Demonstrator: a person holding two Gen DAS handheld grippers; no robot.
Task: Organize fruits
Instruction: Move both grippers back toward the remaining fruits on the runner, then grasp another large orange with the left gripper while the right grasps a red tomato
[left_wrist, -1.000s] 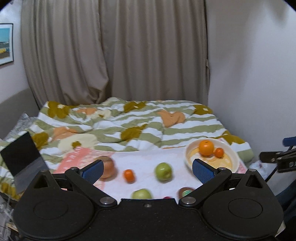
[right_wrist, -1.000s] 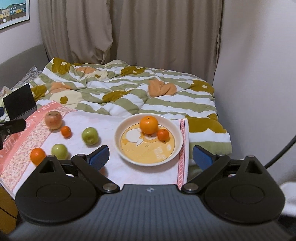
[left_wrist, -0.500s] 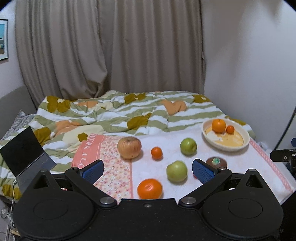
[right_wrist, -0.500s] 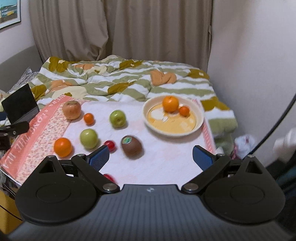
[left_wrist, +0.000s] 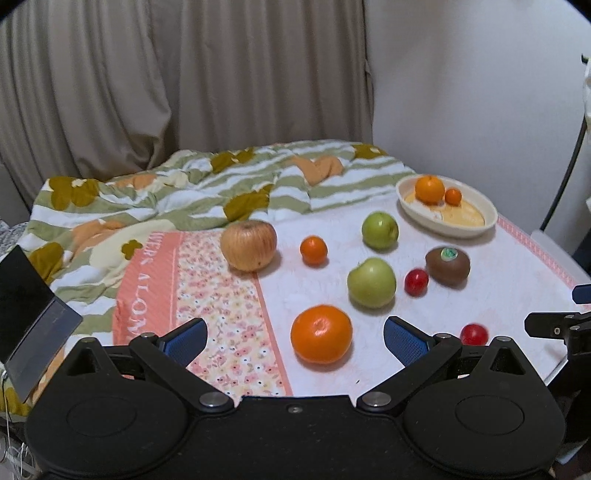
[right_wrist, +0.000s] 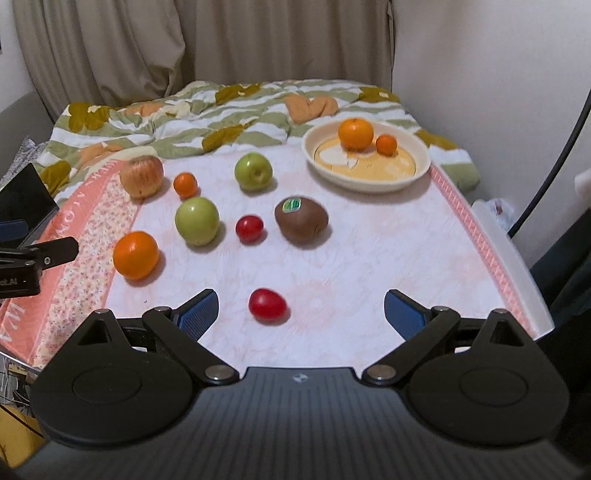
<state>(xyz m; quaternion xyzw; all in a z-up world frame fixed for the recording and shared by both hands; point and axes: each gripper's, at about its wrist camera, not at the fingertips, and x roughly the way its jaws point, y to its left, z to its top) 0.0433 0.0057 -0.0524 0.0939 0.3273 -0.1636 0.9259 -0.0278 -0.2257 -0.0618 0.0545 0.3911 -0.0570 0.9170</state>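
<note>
Between my wide, empty right gripper (right_wrist: 300, 312) and left gripper (left_wrist: 294, 339), loose fruit dots the cloth-covered bench (right_wrist: 369, 258), where the near tomato (right_wrist: 267, 304) or orange (left_wrist: 320, 333) may roll off if nudged, missing the bowl (right_wrist: 419, 173).

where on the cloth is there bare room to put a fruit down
The widest bare patch is the white cloth right of the kiwi, between the bowl and the near edge, out to the pink border. The bowl's front half is bare too. It is crowded on the left, around the green apples and the big orange.
</note>
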